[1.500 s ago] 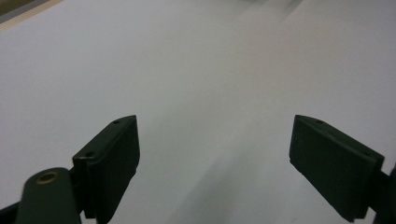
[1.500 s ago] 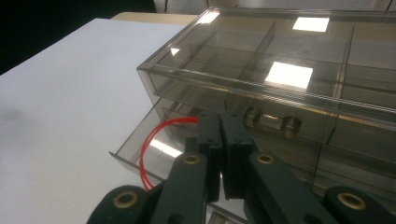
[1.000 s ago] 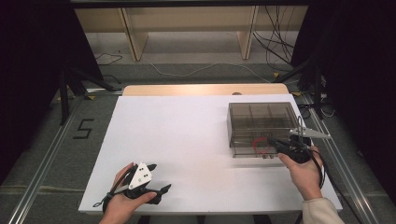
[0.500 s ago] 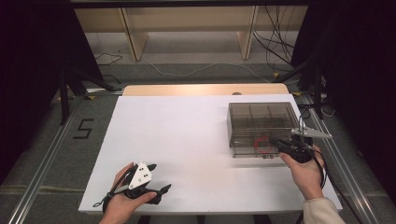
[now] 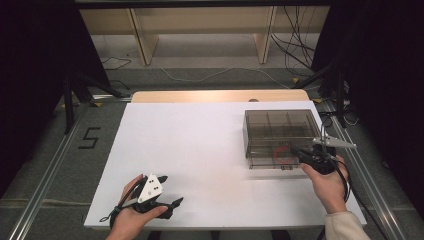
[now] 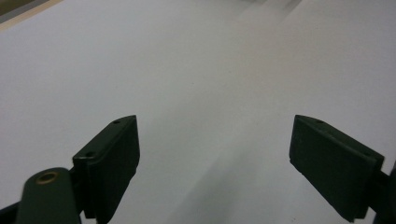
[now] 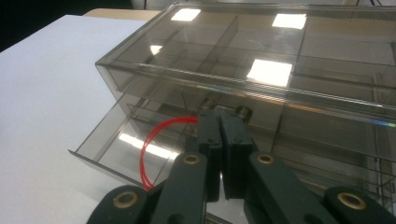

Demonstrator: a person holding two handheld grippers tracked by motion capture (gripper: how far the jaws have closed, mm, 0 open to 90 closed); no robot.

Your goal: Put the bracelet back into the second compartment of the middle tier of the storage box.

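A: Report the right tool

B: Jaws fully closed, pads pressed together on the end of a thin red loop, apparently a rubber band. The tool sits over the bottom drawer of the smoky plastic box, at the right of the worktop. The drawer is pulled partway out, and the loop curves from the pads down into it

A: And the left tool?

B: Jaws spread wide, nothing between them. It rests idle near the front left edge of the worktop, well apart from the box

A: Which step is in hand?

B: In my judgement, either lifting the band out of the open drawer or setting it in. I cannot tell which from this moment

A: What does the next move call for?

B: If taking it out, a steady lift clear of the drawer front so the band does not snag. If putting it in, the jaws must part over the compartment. The drawer then needs pushing shut; the free left tool could steady the box
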